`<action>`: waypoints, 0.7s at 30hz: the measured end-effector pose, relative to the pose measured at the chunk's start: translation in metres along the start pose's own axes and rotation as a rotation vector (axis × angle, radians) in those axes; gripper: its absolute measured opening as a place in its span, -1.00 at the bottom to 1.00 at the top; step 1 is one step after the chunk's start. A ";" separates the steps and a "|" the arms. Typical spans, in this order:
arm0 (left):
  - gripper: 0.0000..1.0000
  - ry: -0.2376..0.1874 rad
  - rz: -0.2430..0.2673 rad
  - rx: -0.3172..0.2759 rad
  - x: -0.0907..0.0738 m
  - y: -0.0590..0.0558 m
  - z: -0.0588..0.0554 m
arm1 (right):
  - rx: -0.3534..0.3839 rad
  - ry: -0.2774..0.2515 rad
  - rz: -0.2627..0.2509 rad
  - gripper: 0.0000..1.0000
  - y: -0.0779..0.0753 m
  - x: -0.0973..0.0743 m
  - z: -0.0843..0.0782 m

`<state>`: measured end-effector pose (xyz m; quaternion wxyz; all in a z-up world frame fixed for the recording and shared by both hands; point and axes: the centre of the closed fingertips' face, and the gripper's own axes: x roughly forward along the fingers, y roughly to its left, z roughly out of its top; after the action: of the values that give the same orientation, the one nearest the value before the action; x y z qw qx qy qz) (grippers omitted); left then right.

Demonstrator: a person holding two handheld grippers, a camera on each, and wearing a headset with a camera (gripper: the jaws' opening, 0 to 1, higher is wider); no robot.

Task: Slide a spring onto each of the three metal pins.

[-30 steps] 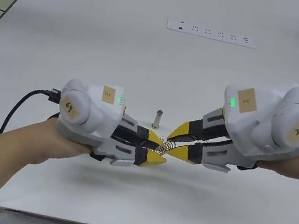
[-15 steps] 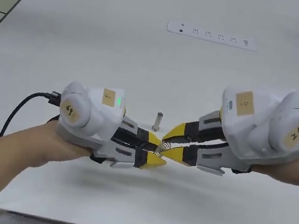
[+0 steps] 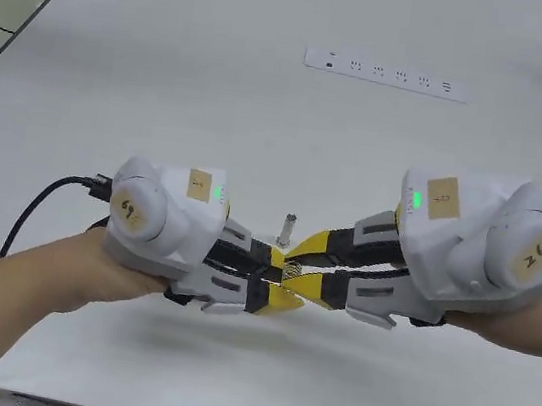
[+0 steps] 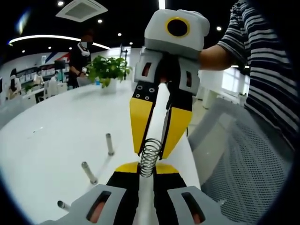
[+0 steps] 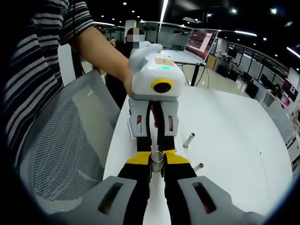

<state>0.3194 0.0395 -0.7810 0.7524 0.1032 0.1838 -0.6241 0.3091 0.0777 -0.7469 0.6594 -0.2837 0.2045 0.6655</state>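
A small steel spring (image 3: 292,267) is pinched between the two grippers' yellow tips, just above the white table. My left gripper (image 3: 278,283) comes in from the left and is shut on the spring's (image 4: 149,157) near end. From the right, my right gripper (image 3: 299,266) is shut on the spring (image 5: 157,161) at its other end. One metal pin (image 3: 288,228) stands upright just behind the tips. The left gripper view shows three pins (image 4: 109,143) (image 4: 88,172) (image 4: 63,205) to the left of the jaws. Two pins (image 5: 189,139) (image 5: 198,166) lie right of the right gripper's jaws.
A white power strip (image 3: 386,73) lies at the far side of the white table (image 3: 169,68). The table's front edge runs just below the grippers. A grey mesh chair (image 4: 243,154) stands behind the edge. A black cable (image 3: 33,210) trails from the left gripper.
The two grippers have closed in on each other, so less of the spring shows between their tips. The head camera has shifted slightly.
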 end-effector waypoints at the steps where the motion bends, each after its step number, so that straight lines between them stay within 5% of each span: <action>1: -0.95 -0.001 0.000 -0.002 0.000 0.000 0.000 | -0.001 -0.001 -0.001 -0.86 0.000 0.000 0.000; 21: -0.92 -0.004 0.011 -0.025 0.000 0.000 0.002 | 0.019 -0.002 -0.014 -0.87 0.001 -0.004 0.002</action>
<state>0.3200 0.0387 -0.7795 0.7574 0.0935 0.1898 -0.6177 0.3072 0.0757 -0.7425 0.6669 -0.2782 0.2083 0.6591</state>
